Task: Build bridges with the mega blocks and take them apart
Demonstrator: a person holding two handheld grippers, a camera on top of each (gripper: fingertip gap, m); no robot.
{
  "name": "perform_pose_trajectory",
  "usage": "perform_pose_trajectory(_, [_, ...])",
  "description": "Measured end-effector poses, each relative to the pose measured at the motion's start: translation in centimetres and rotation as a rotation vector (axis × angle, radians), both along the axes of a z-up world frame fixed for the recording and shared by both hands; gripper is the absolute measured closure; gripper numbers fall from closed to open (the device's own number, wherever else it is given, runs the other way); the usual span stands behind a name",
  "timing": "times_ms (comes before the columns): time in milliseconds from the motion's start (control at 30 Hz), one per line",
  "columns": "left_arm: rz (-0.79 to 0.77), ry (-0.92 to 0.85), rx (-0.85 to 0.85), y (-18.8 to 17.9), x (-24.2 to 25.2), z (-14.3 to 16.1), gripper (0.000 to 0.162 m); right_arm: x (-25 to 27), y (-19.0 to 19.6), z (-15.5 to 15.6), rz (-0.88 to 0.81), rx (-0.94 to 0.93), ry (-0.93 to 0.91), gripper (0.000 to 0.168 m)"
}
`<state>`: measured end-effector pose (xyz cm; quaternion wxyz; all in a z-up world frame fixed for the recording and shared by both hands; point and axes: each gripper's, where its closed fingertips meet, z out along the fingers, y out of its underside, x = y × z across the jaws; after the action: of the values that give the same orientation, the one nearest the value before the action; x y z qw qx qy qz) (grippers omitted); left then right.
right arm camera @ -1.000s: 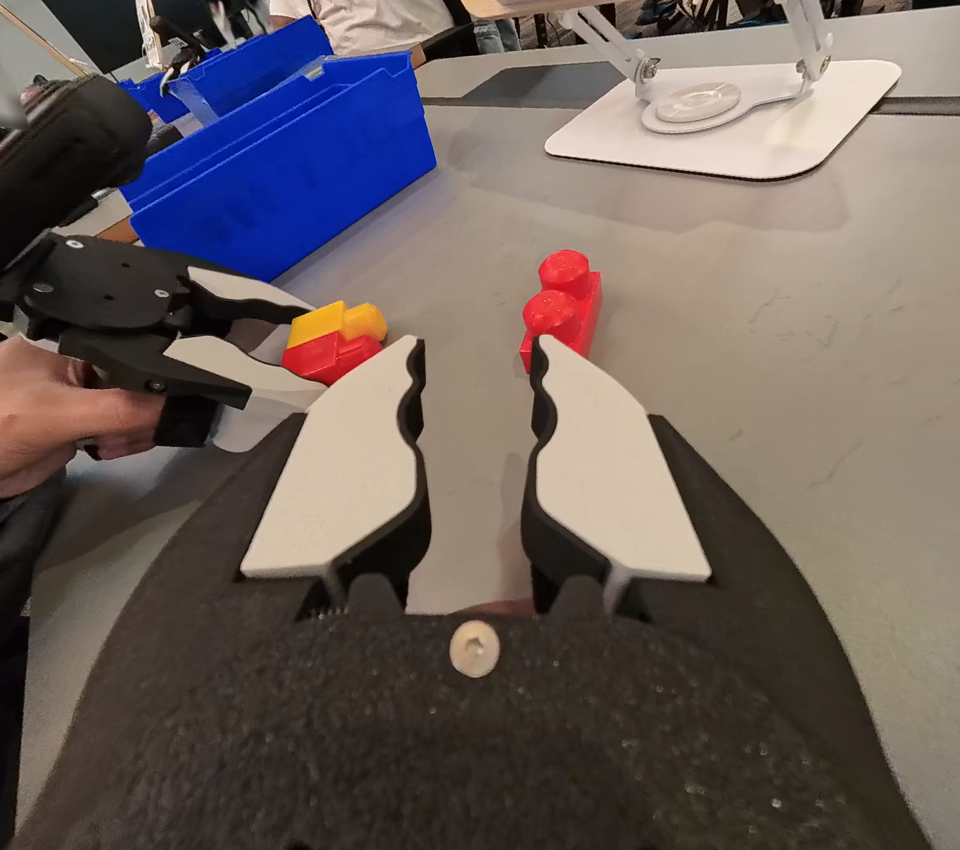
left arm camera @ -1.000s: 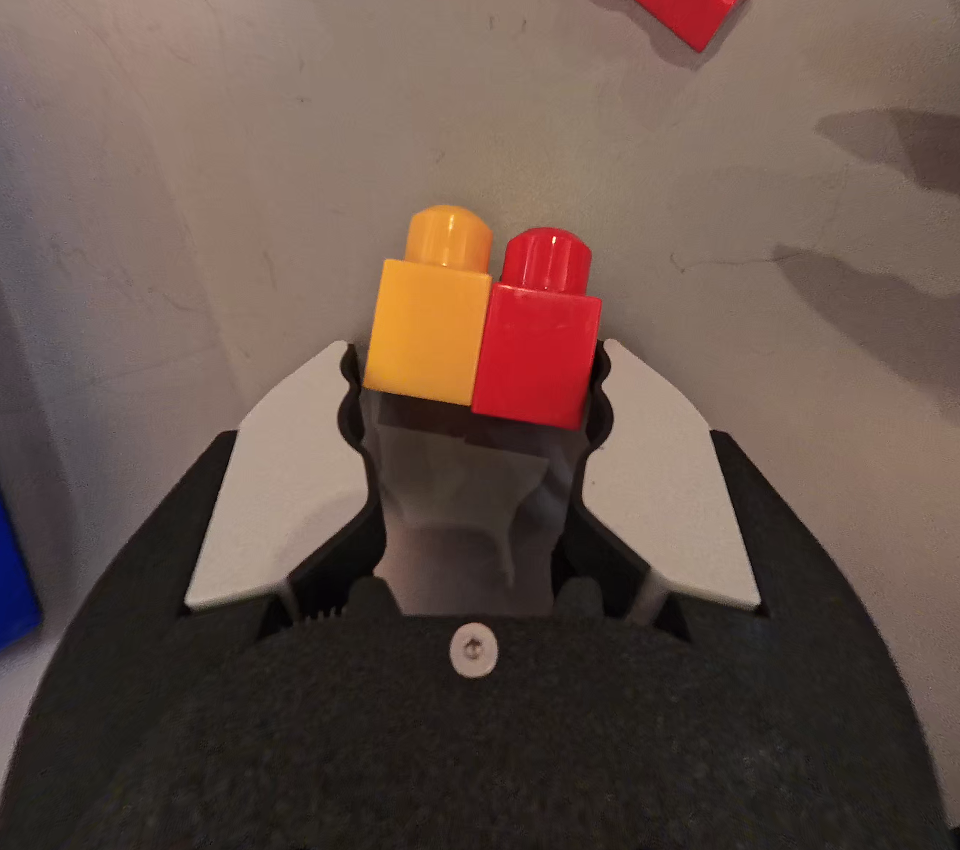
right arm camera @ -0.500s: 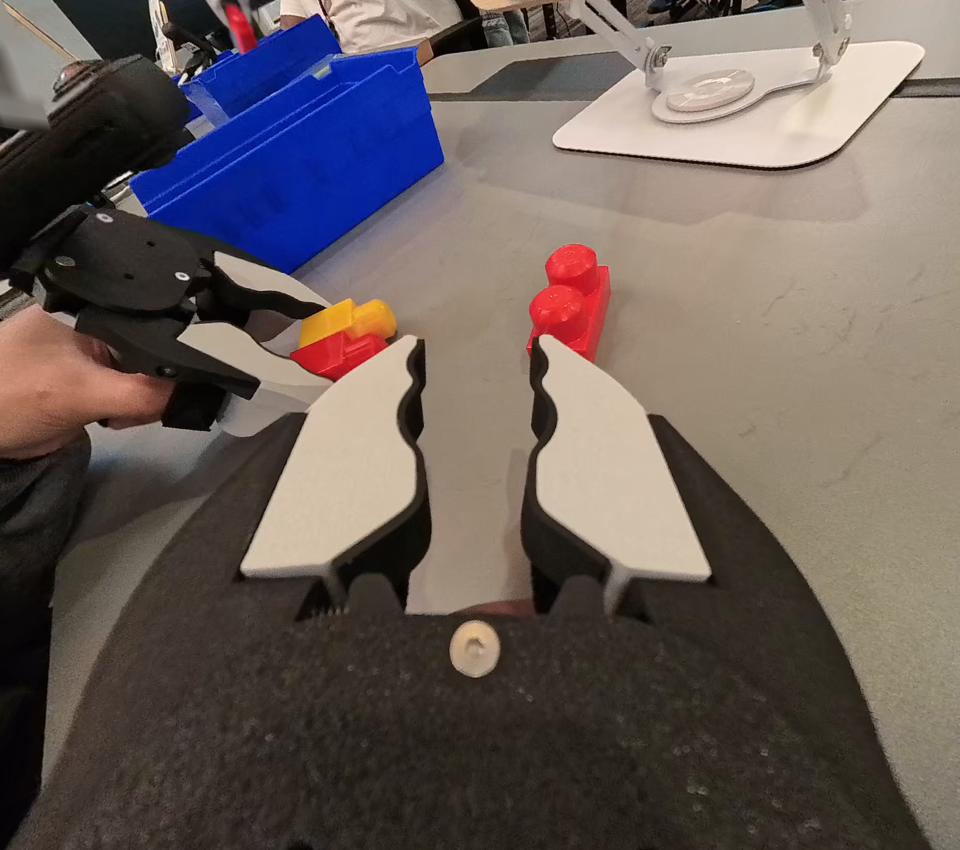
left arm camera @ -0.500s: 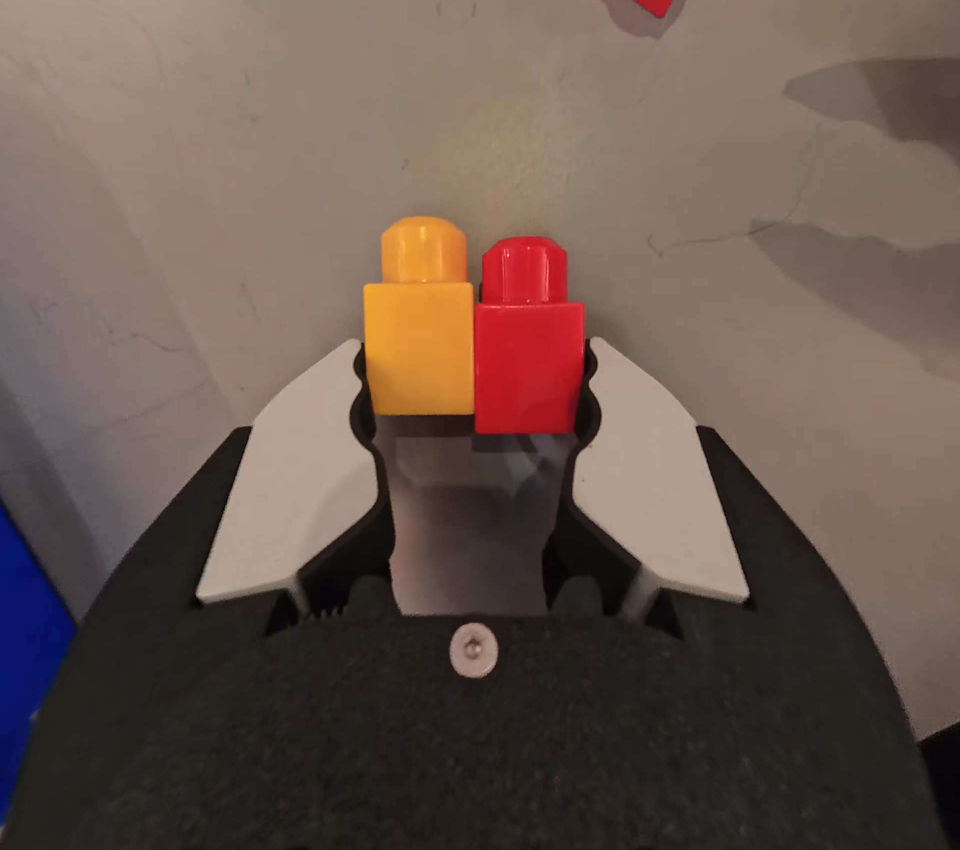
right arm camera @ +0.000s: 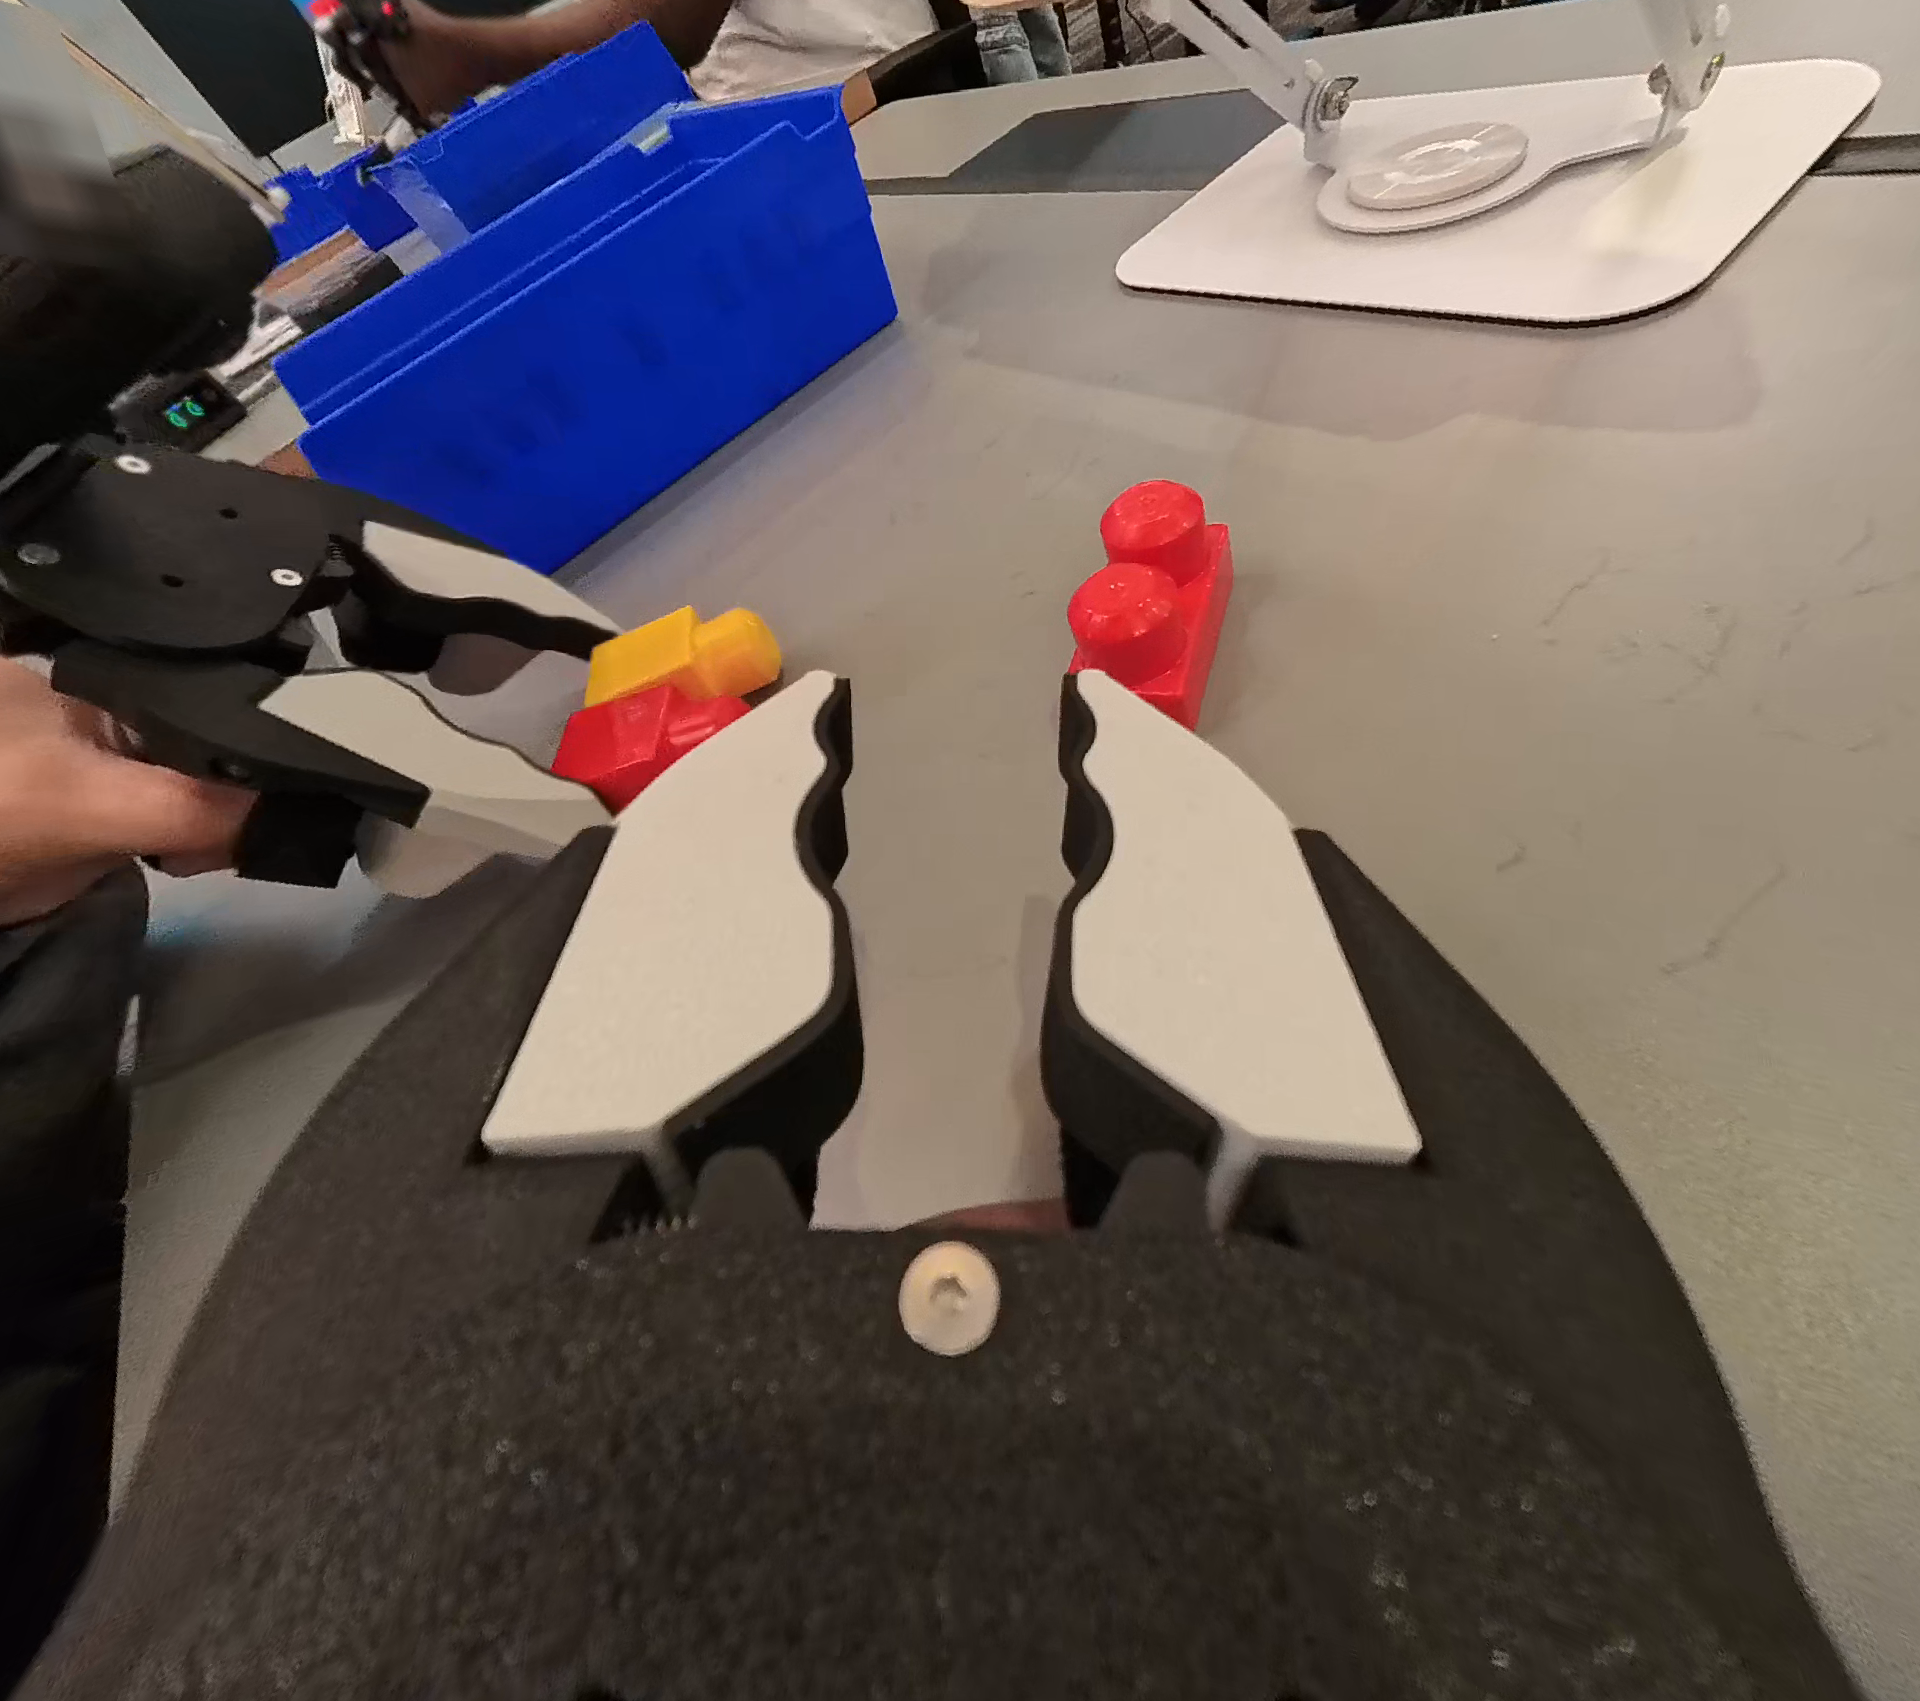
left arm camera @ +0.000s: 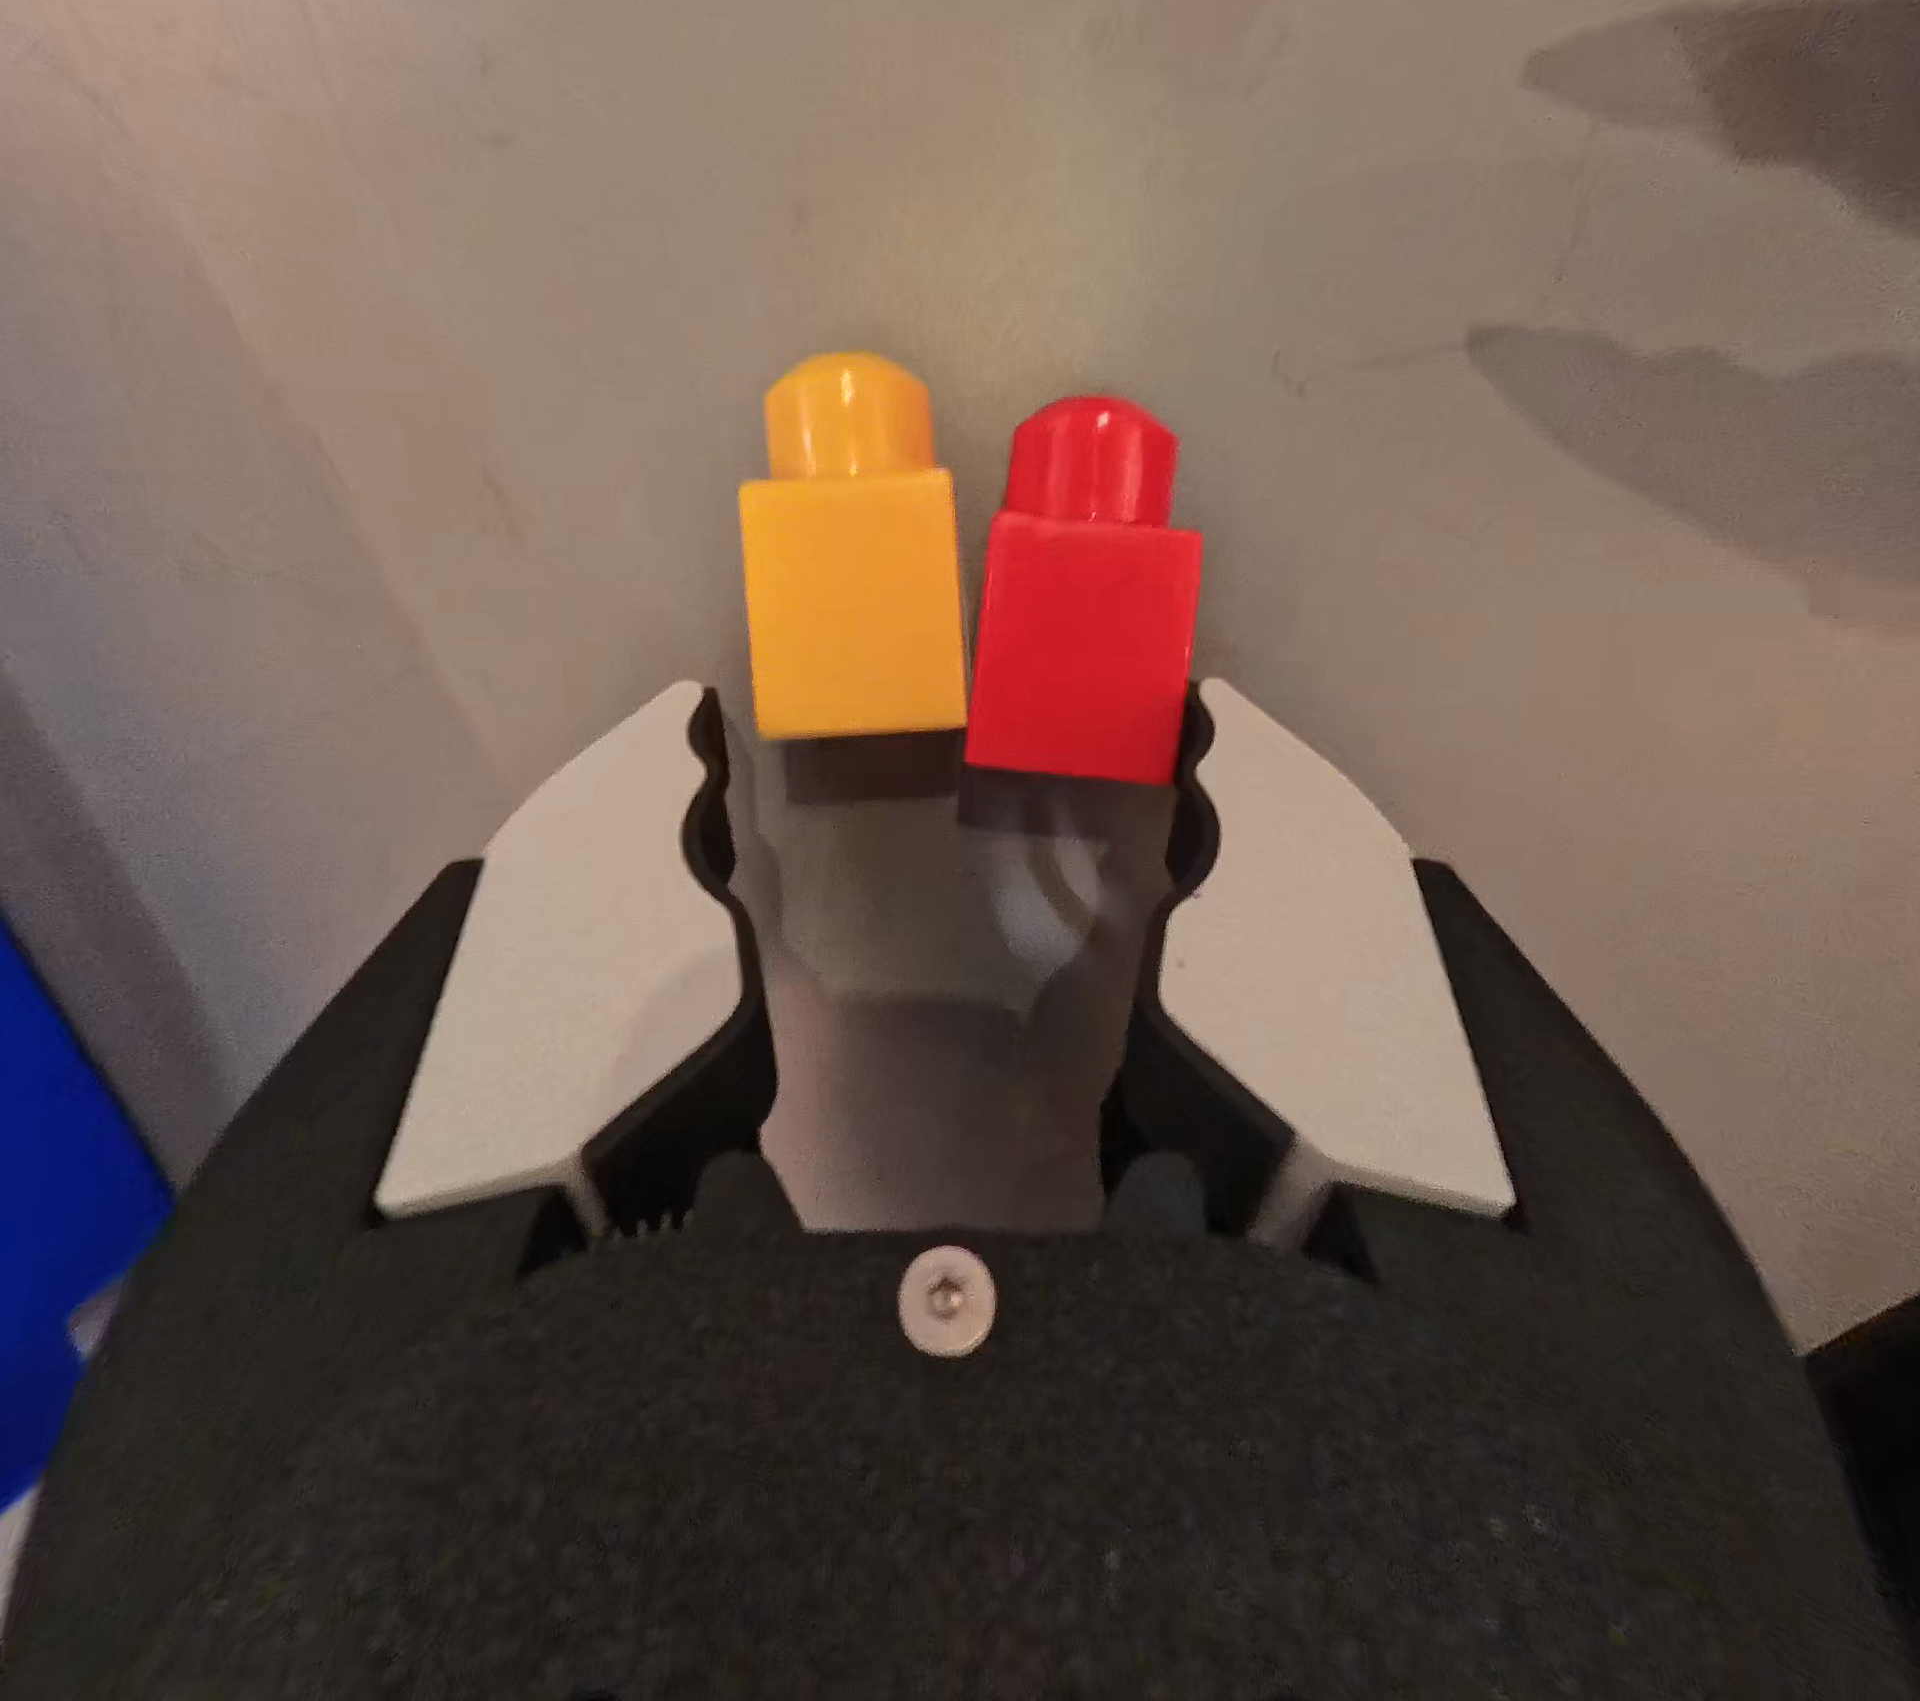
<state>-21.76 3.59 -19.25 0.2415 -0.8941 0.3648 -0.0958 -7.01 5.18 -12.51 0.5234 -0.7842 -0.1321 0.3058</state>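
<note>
The left gripper point(left arm camera: 951, 716) has its jaws apart around a pair of one-stud blocks lying on the grey table point(left arm camera: 416, 197). The yellow one-stud block point(left arm camera: 852, 602) sits just ahead of its left fingertip with a sliver of daylight between them, and the red one-stud block point(left arm camera: 1081, 654) sits ahead of its right fingertip, which appears to touch the block's corner. The two blocks meet along their near sides but splay apart towards the studs, and the red one is set a little nearer the gripper than the yellow.

The right gripper point(right arm camera: 951, 695) hovers with nothing in it, jaws apart, over bare table. The red two-stud block point(right arm camera: 1153, 602) lies on its side just beyond its right fingertip, and the one-stud pair is off past its left fingertip, with the blue bin point(right arm camera: 603, 342) farther out on that side.

The risk lies with the left gripper, I judge. Closing on a skewed pair could swing the blocks into a wedge so that one squirts forward, or the yellow could slip free because only the red is properly backed. Pushing ahead without squaring them first could also tip them off their sides. The right gripper, closing from this spot, would catch only the two-stud block's corner and spin it
</note>
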Motion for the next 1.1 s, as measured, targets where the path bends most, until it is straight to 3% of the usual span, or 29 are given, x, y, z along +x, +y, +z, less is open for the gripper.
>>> perform_pose_trajectory(367, [0.032,0.017,0.023,0.8,0.0,-0.3,0.082,-0.1,0.0,-0.1,0.007,-0.01,0.005,0.13])
perform_pose_trajectory(700, [0.024,-0.021,-0.015,0.8,1.1,0.7,0.067,-0.3,-0.1,-0.2,0.021,-0.017,0.002,0.13])
perform_pose_trajectory(833, [0.018,-0.003,-0.014,1.2,1.6,0.4,0.071,-0.3,0.0,-0.2,0.019,-0.019,0.011,0.13])
perform_pose_trajectory(933, [0.017,0.012,-0.026,1.2,1.5,0.2,0.087,-0.2,0.0,-0.2,0.018,-0.023,0.016,0.13])
perform_pose_trajectory(1100, [0.008,0.019,-0.034,1.2,1.2,0.2,0.087,-0.3,0.0,-0.3,0.02,-0.026,0.012,0.13])
